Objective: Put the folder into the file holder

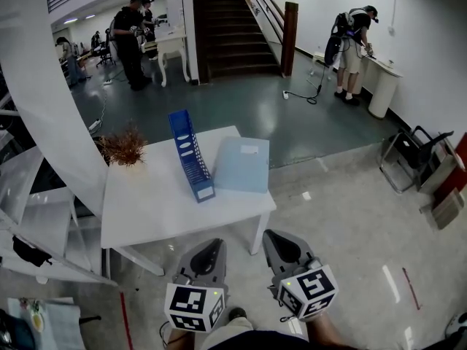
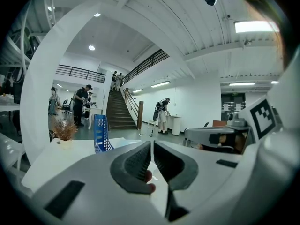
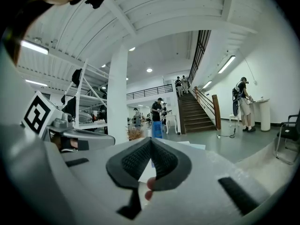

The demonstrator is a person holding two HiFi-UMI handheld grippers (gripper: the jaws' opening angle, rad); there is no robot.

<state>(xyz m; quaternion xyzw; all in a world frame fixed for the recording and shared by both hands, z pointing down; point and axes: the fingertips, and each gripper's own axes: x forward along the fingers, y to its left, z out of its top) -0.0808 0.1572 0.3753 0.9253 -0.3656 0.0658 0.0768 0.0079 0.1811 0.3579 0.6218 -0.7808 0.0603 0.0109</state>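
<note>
Lying beside the file holder (image 1: 191, 155) is the folder (image 1: 243, 165); left hand-held gripper (image 2: 152, 145) and right hand-held gripper (image 3: 151, 142) closed, empty.

A white table (image 1: 149, 203) stands on a pale speckled floor (image 1: 343, 217). A dark staircase (image 1: 237, 35) climbs at twelve o'clock, and a thick white column (image 1: 40, 100) rises at ten. A black chair (image 1: 423, 152) sits at two (against the white wall (image 1: 430, 49)). Strip lights (image 2: 255, 26) glow overhead.
</note>
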